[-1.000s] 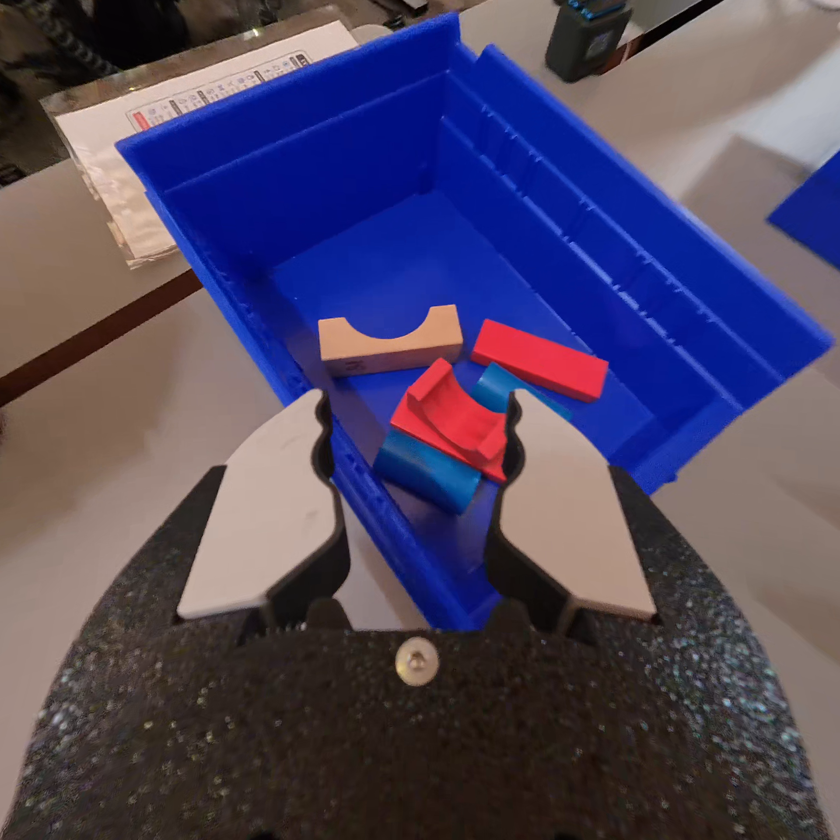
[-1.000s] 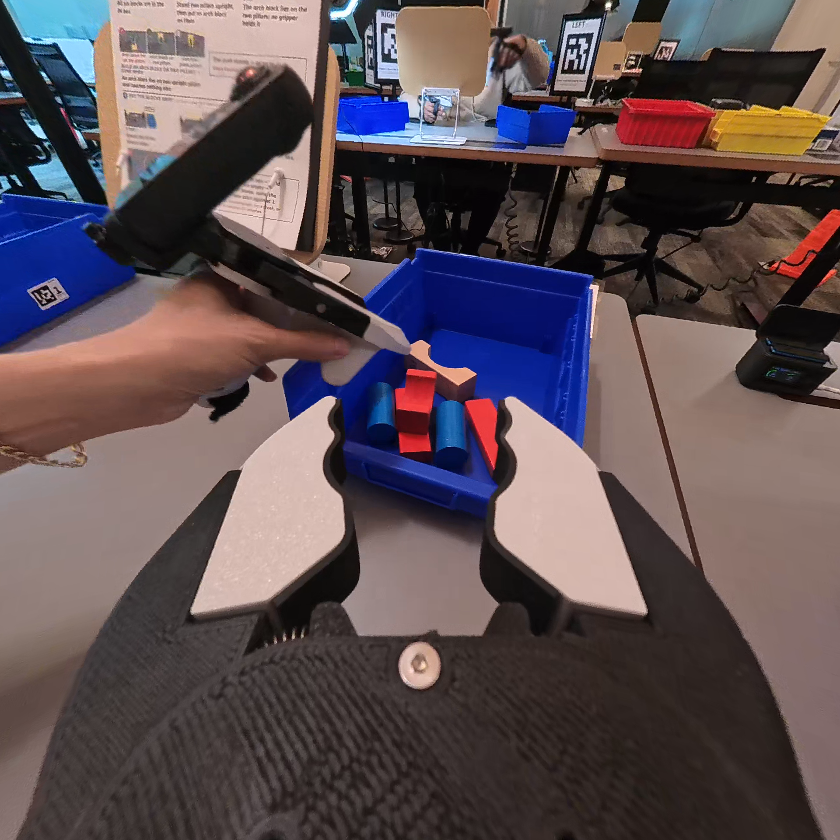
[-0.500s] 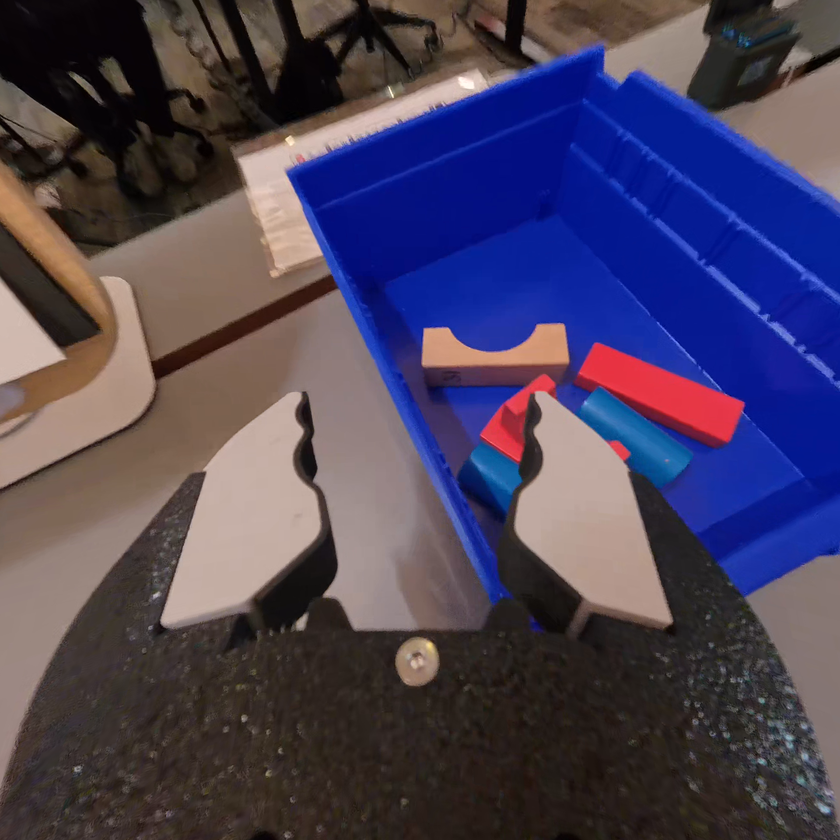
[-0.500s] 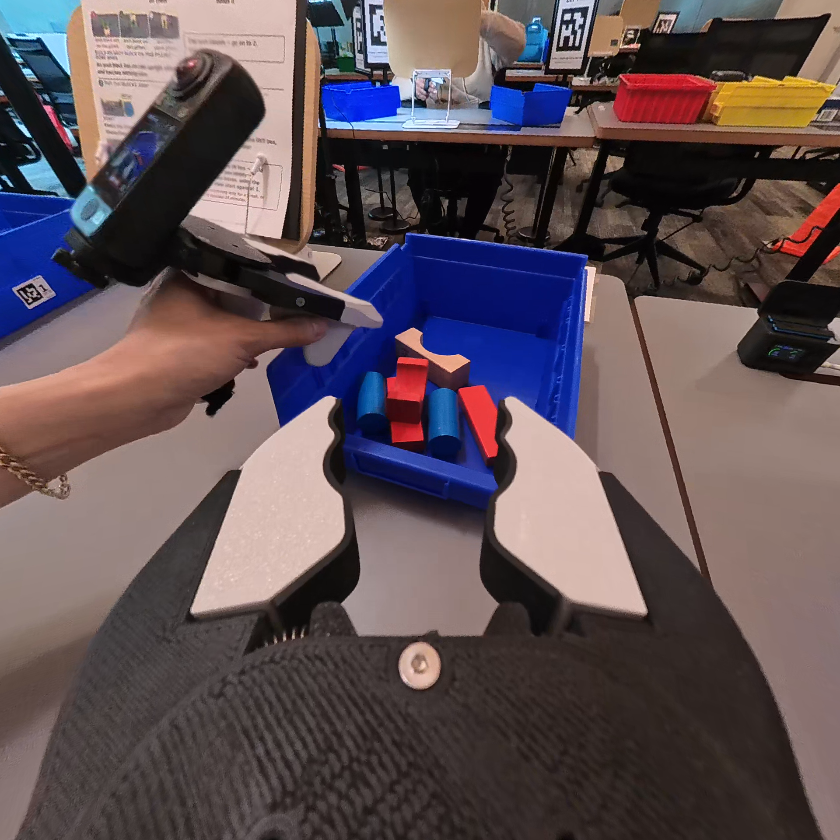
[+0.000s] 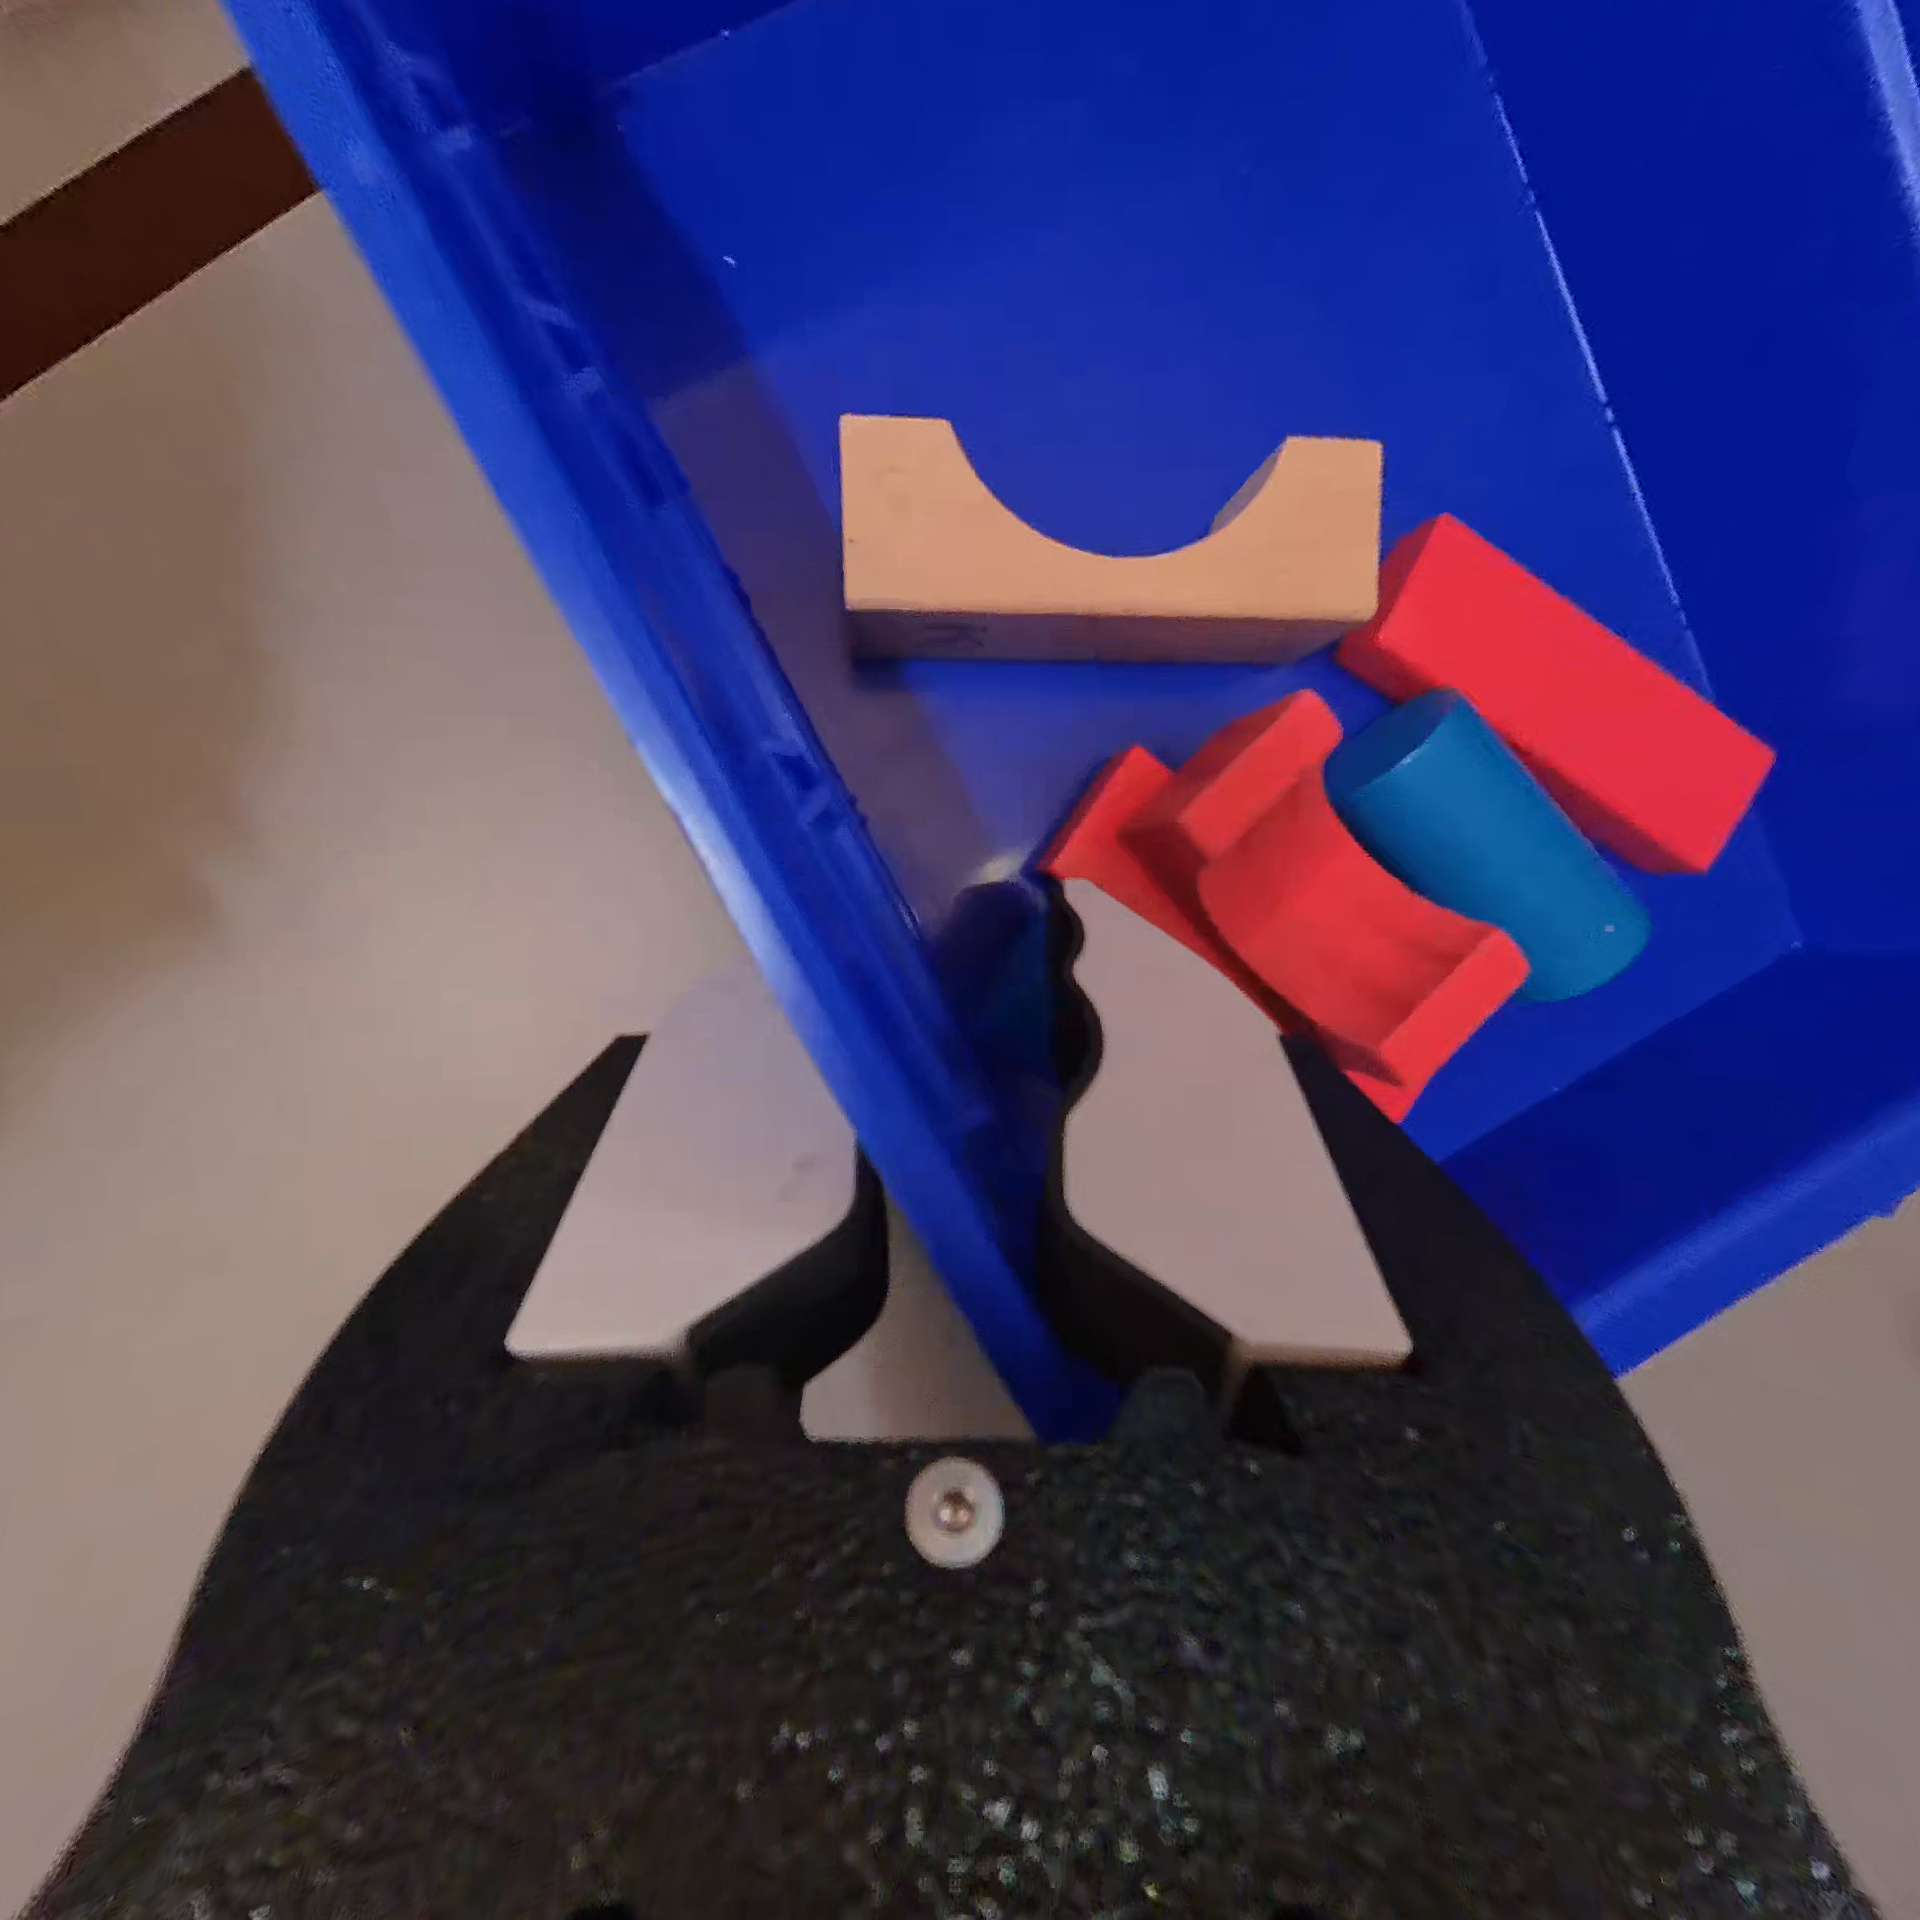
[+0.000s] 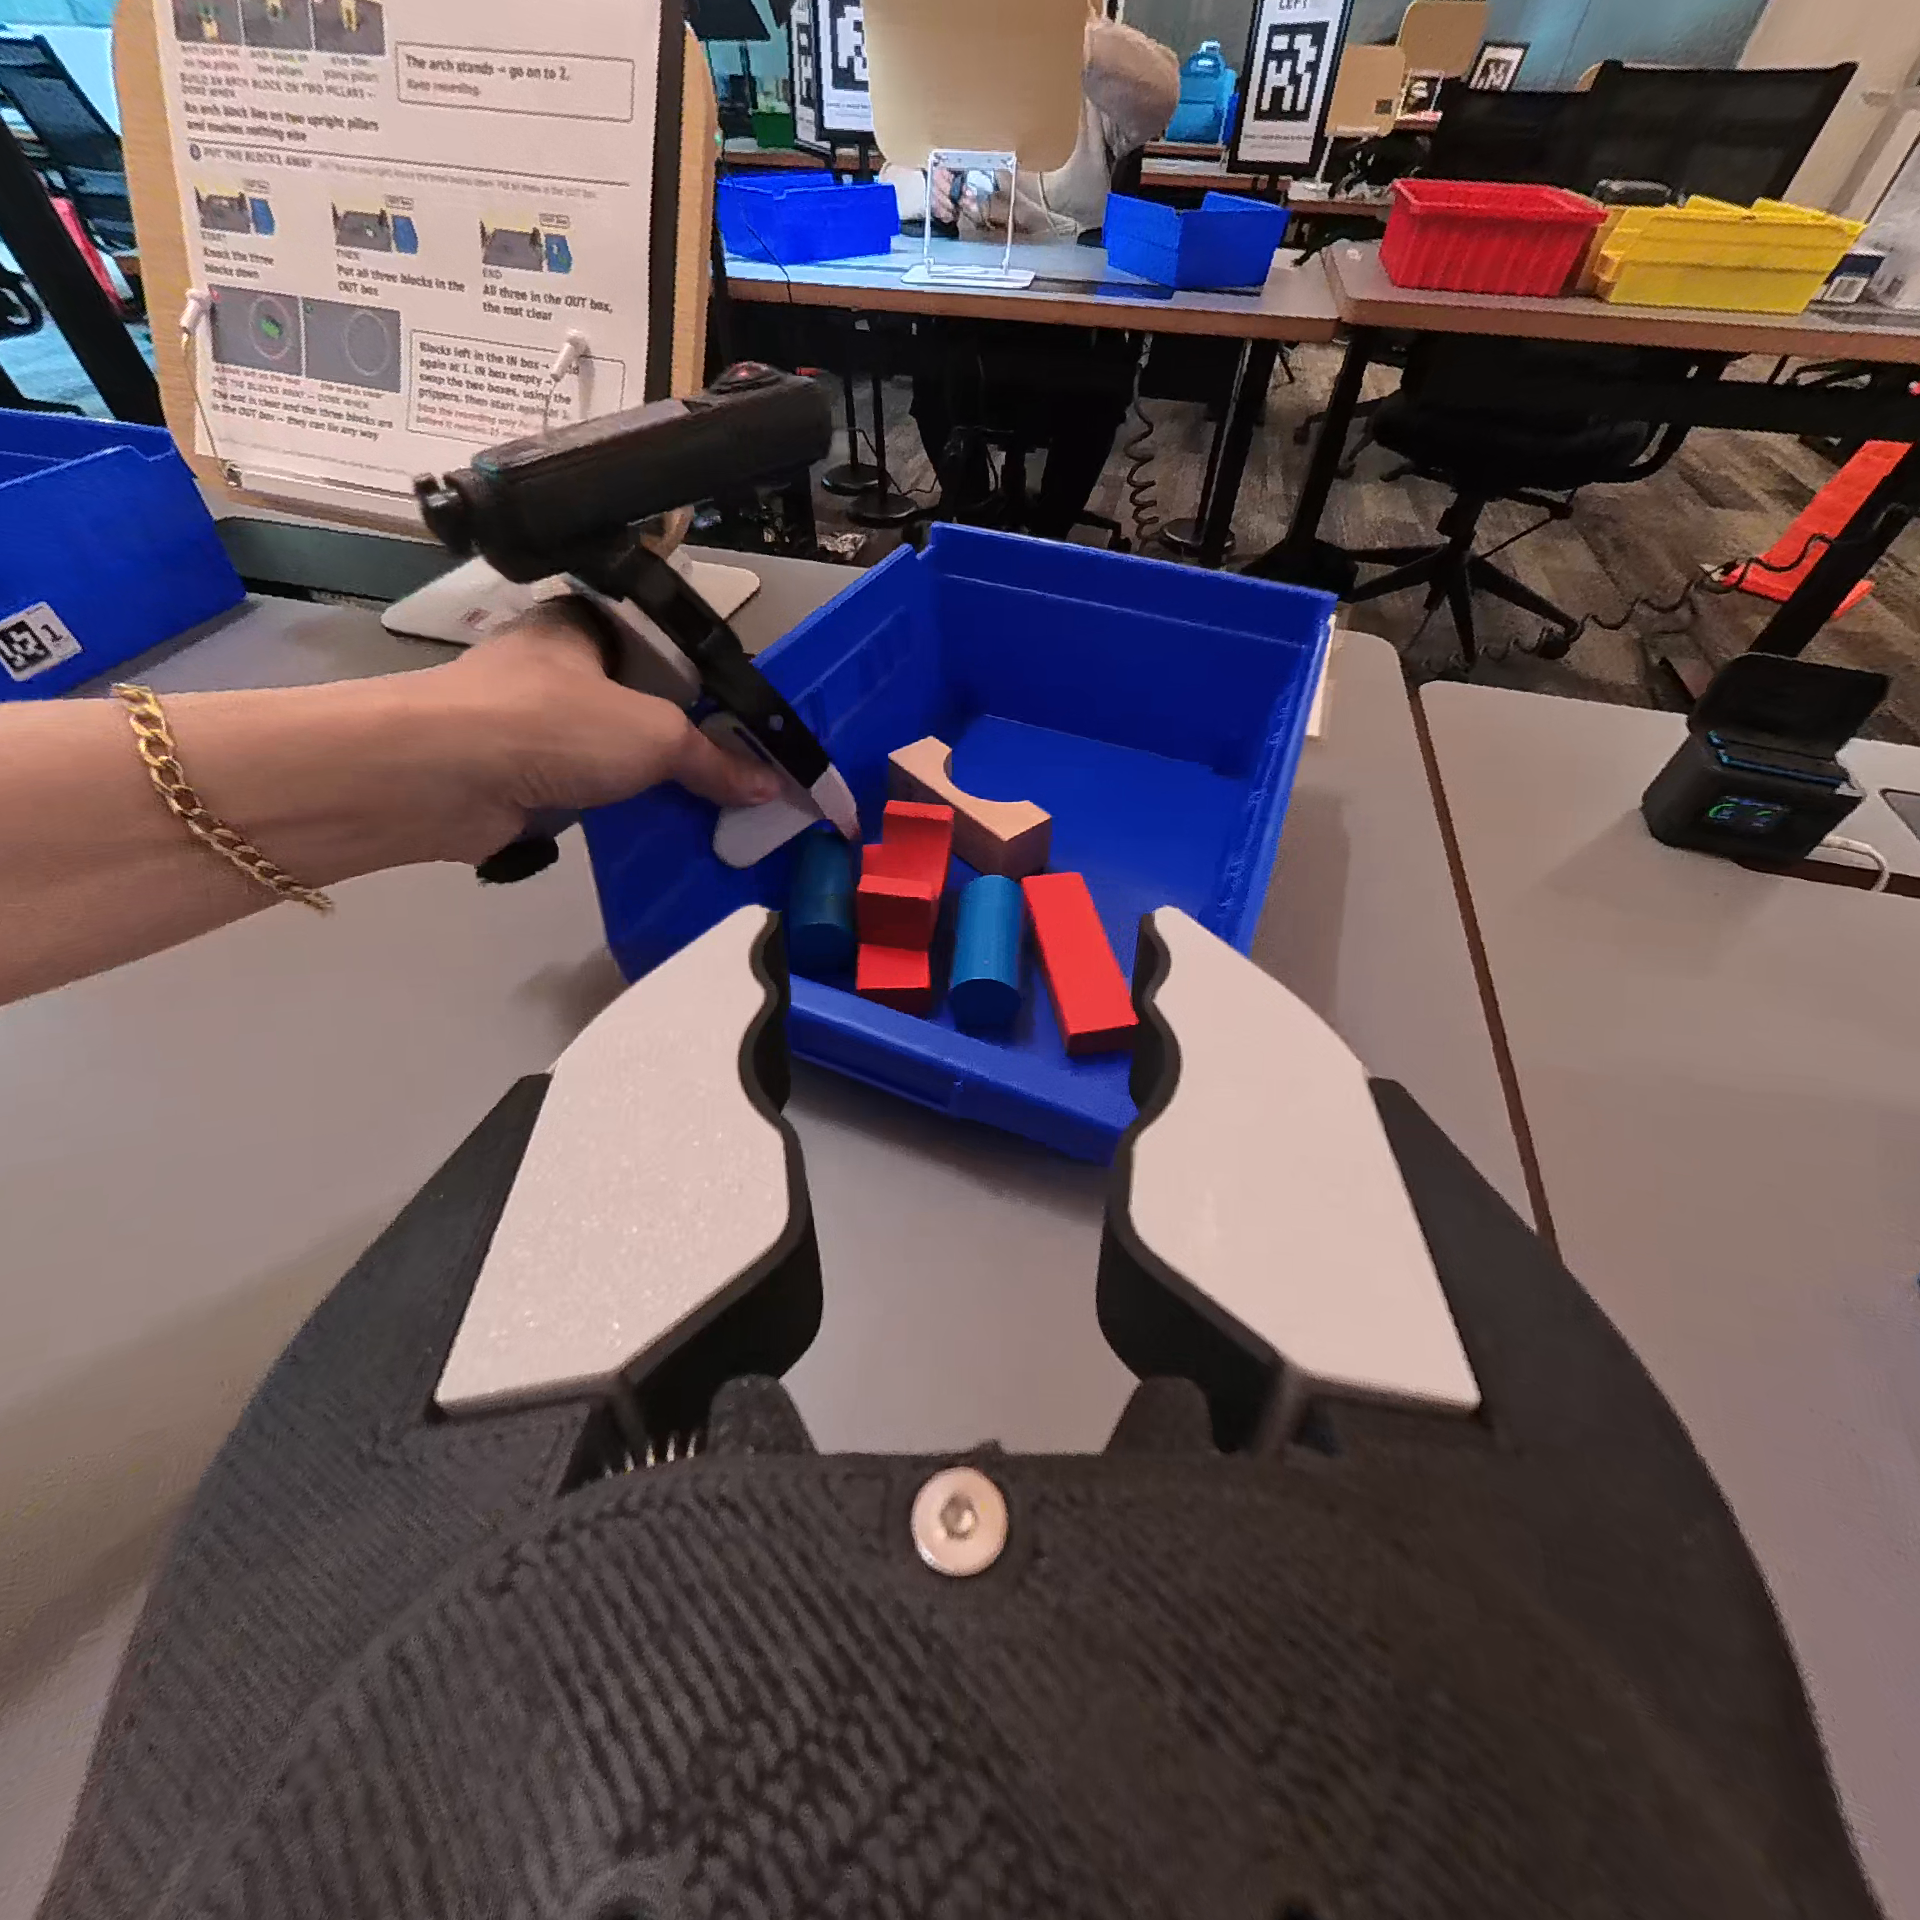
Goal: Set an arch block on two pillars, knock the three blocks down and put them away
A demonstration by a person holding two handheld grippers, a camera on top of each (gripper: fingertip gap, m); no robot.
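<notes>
- The left hand-held gripper (image 5: 894, 997) straddles the left wall of a blue plastic bin (image 5: 665, 644): one finger lies outside the wall, the other inside, its tip against a blue cylinder (image 6: 821, 899) lying by that wall. Whether the fingers pinch the wall or merely bracket it, I cannot tell.
- From the right wrist view, a person's hand (image 6: 540, 748) wearing a gold chain bracelet (image 6: 197, 805) holds that gripper, tilted down into the bin.
- Just beside its inner finger lies a red arch block (image 5: 1320, 904), with a second blue cylinder (image 5: 1486, 842) touching it and a red rectangular block (image 5: 1558, 696) beyond.
- A natural wooden arch block (image 5: 1101, 561) lies flat farther in, its curved cut-out facing the bin's far end.
- The right hand-held gripper (image 6: 961, 977) hovers spread wide and empty above the grey tabletop (image 6: 312, 1122), just short of the bin's low front wall.
- A small black device (image 6: 1766, 779) with a lit screen sits on the neighbouring tabletop to the right.
</notes>
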